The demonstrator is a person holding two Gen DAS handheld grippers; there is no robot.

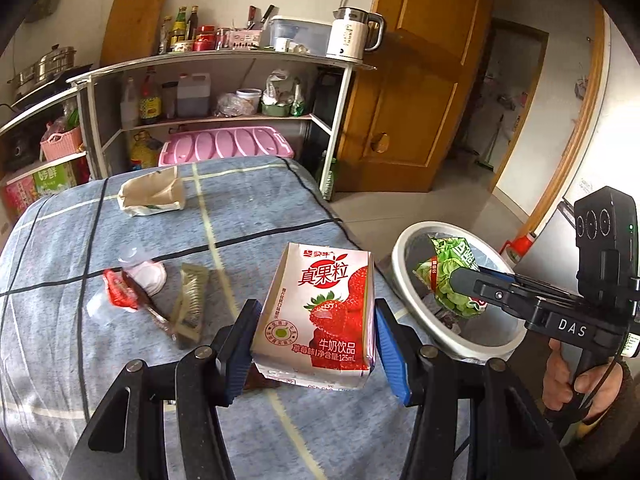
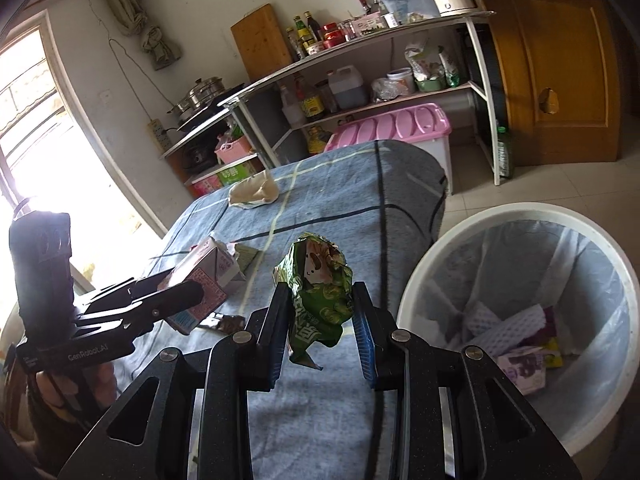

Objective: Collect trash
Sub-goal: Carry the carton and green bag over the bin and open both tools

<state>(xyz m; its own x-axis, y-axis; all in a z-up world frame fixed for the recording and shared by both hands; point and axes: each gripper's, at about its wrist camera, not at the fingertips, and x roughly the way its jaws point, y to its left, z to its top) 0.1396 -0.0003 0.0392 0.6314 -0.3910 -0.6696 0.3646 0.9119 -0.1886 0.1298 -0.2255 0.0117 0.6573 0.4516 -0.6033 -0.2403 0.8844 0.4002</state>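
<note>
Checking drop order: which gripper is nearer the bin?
Right. The right gripper, shut on the green wrapper, hangs over the bin rim. The left gripper holds the milk carton over the table, beside the bin.

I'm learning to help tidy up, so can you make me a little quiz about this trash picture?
1. True or false: the left gripper is shut on a strawberry milk carton.
2. What does the right gripper hold? A) a crumpled green snack wrapper B) a spoon C) a sock
3. Fill in: the white trash bin is lined with a clear plastic ____.

Key:
1. True; the pads press both its sides.
2. A
3. bag; some trash already lies in it.
</note>
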